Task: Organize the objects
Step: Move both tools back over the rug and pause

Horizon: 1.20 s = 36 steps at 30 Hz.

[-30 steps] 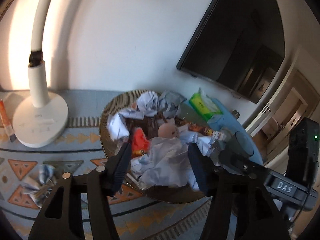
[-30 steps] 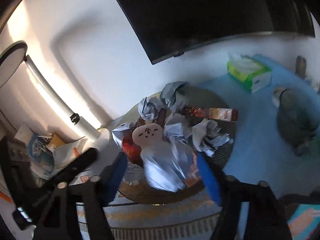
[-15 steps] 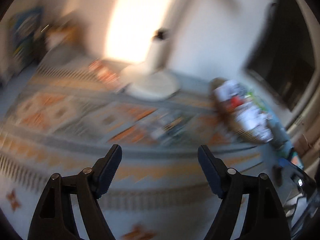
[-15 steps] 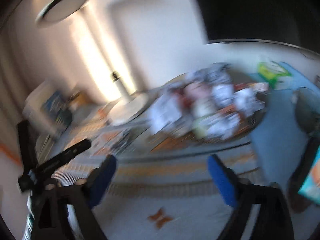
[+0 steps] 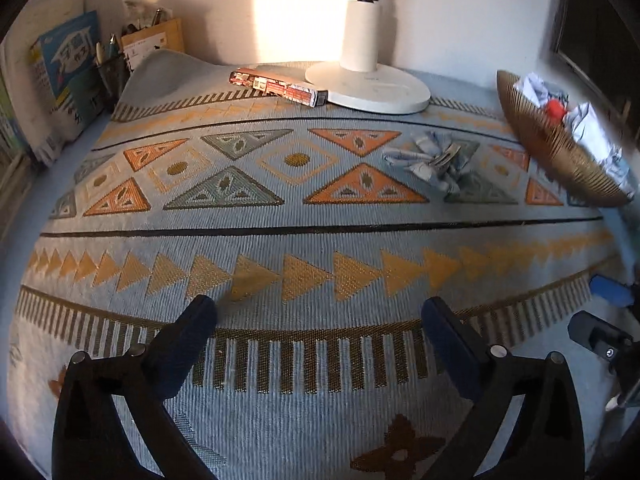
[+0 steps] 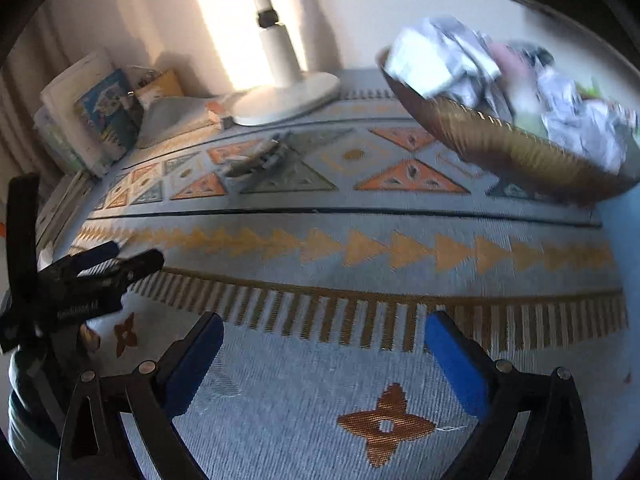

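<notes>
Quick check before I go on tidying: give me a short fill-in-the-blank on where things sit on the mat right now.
1. The crumpled paper ball lies loose on the patterned ____.
2. The long red box lies with one end against the base of the white ____.
3. The other crumpled papers sit piled in the woven ____.
4. Between the fingers of the left gripper and the right gripper there is ____.

Missing words: mat; lamp; basket; nothing

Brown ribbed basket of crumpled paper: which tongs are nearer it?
Right. The right tongs sit in front of the brown ribbed basket; the left tongs are farther off to its left. Both have just been opening, empty.
</notes>
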{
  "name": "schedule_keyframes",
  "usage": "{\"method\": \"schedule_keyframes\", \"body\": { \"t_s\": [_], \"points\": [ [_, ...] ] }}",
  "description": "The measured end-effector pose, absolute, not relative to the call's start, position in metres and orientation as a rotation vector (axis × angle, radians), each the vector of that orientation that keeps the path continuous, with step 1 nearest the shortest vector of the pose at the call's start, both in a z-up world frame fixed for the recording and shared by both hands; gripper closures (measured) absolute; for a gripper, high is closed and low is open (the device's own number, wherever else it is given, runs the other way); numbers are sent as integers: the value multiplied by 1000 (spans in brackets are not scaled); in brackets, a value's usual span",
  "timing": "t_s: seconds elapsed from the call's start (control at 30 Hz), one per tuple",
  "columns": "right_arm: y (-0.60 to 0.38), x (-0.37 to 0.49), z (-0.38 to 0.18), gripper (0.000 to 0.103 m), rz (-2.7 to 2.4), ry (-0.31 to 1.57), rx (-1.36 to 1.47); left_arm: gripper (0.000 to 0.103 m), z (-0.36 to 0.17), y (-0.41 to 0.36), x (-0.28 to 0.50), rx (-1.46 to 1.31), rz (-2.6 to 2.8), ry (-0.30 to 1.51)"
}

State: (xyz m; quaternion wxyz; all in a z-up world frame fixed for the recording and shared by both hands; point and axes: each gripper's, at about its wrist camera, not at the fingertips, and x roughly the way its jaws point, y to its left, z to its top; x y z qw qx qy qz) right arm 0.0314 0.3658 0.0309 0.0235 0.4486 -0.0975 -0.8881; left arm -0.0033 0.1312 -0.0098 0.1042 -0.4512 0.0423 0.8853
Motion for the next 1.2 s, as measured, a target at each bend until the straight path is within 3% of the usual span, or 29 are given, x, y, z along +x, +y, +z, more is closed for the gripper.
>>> {"method": "schedule_keyframes", "body": {
  "t_s": [0.3,1.2],
  "points": [
    [347,27,27,0,-2779,-82,1492,1,-11,129,-2,-1331,2616,124],
    [346,24,24,0,-2781,-29,1512,1,-12,130,-3,-1332,2617,118]
  ]
}}
